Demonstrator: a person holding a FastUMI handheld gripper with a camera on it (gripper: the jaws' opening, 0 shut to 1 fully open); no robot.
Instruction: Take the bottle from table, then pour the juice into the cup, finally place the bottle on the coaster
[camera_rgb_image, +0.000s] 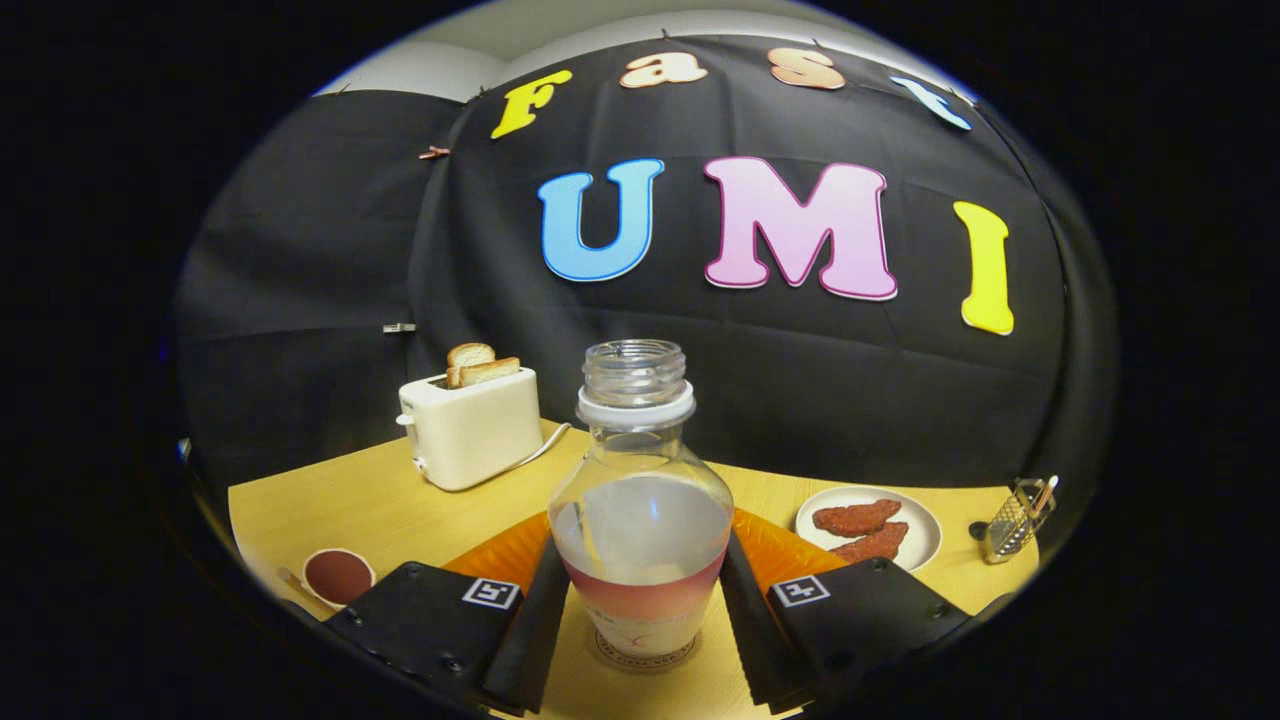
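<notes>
Clear plastic bottle (640, 520) is sitting between your gripper's (640, 610) fingers, seemingly pressed at nine and three o'clock; releasing off-centre on the coaster (645, 655) risks tipping it.

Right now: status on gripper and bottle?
Gripper fingers flank the bottle, contact unclear. Bottle upright, uncapped, standing on the coaster. Nothing in the way.

Tongs (640, 600) with two dark screw-dotted housings, each bearing a square white-bordered marker tag.

Staged breakfast booth: toaster (470, 428), cloth wall (800, 400).
</notes>
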